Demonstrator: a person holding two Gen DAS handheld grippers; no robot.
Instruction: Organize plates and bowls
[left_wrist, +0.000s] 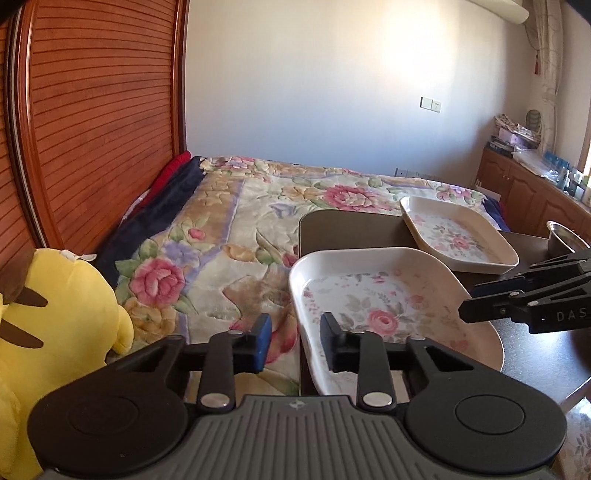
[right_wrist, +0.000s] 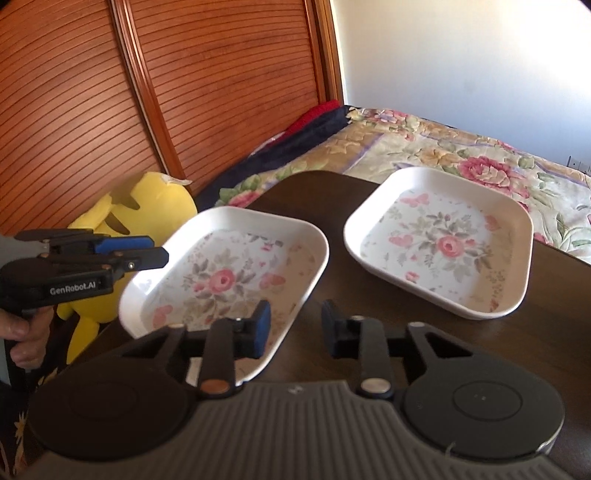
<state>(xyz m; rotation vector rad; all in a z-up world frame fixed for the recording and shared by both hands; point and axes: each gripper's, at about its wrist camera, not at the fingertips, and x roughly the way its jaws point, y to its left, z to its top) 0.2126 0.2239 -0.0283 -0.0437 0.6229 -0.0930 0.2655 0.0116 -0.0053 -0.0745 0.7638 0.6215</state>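
I am seeing two floral plates lying on the dark counter, both holding nothing; the near plate is overhanging the counter's edge, the far plate sitting apart beside it; a steel bowl is standing behind; my left gripper is straddling the near plate's rim, jaws released; my right gripper is hovering at its other rim, jaws likewise apart.
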